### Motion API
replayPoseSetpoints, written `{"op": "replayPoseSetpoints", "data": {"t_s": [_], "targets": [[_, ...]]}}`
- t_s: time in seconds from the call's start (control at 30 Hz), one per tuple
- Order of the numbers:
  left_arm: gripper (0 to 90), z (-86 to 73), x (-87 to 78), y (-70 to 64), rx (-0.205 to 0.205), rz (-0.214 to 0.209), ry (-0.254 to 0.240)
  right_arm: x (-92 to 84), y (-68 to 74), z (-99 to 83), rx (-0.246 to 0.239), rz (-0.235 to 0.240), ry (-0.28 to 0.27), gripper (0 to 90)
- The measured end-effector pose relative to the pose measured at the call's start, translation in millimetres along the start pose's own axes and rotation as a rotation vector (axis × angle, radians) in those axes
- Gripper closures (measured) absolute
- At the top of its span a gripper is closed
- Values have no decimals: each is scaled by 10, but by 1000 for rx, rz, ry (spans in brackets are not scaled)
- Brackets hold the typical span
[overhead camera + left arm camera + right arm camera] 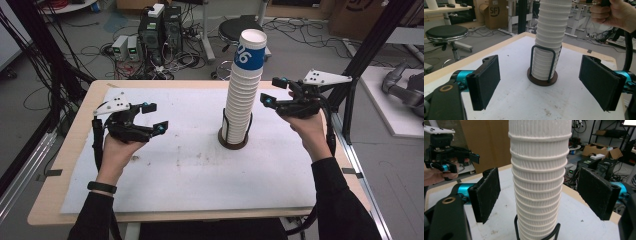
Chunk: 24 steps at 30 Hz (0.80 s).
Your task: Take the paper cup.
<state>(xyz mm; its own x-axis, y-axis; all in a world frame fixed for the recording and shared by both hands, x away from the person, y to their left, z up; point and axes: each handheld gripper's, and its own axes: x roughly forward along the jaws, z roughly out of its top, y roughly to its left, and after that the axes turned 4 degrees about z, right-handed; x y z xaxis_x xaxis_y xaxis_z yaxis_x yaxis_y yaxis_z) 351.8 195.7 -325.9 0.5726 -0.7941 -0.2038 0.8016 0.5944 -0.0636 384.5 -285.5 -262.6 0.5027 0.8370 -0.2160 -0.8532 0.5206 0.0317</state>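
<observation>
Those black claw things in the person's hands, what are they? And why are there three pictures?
They are grippers: hand-held pinchers with two flat black jaws. The left gripper and the right gripper are both open and hold nothing. One picture comes from a camera high above the table. The other two come from small cameras riding on each gripper, so you look out between its jaws. On the table's white mat stands a tall stack of paper cups in a round holder. The top cup is blue. The right gripper is close beside the stack.
</observation>
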Motion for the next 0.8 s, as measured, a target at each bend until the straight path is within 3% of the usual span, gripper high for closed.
{"op": "replayPoseSetpoints", "data": {"t_s": [0.33,0.8], "targets": [[171,10,22,-14,2,-10,1,203,-23,142,-10,-26,23,194],[171,16,30,-25,0,-21,-2,410,-24,231,-3,-22,38,189]]}}
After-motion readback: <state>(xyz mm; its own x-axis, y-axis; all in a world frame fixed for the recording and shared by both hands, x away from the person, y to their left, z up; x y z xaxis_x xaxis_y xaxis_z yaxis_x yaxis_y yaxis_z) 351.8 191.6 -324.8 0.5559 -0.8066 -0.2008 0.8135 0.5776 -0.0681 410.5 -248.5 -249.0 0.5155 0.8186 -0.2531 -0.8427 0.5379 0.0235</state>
